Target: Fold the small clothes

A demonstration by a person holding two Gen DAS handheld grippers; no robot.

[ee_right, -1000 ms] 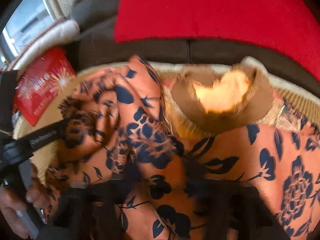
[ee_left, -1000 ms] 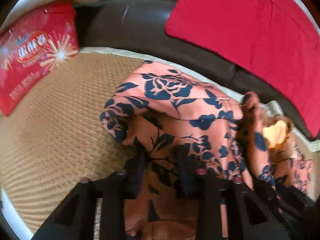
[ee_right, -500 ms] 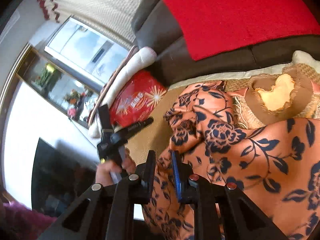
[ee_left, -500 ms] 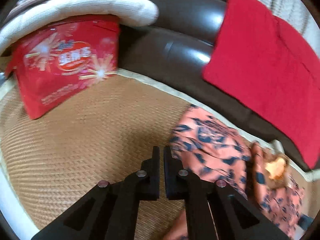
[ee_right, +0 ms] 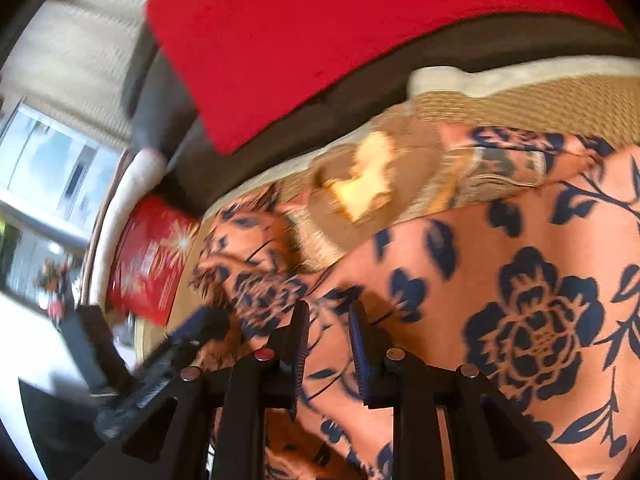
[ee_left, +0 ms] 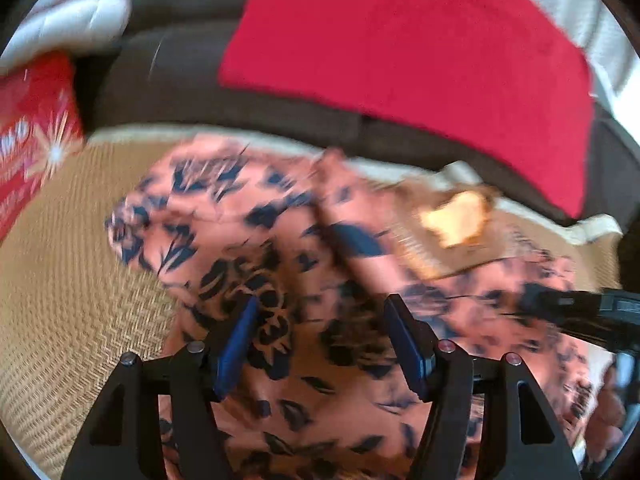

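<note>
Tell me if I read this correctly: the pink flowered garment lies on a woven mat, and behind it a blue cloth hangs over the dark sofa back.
Not quite. The cloth over the dark sofa back is red, not blue, as the left wrist view shows clearly. The rest holds: the pink flowered garment lies on the woven mat.

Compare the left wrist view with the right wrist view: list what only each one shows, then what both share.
Only the left wrist view: the right gripper entering from the right edge.
Only the right wrist view: a bright window and the left gripper seen from the side.
Both: the floral garment on the woven mat, its brown collar patch, the red cushion, the red bag.
</note>
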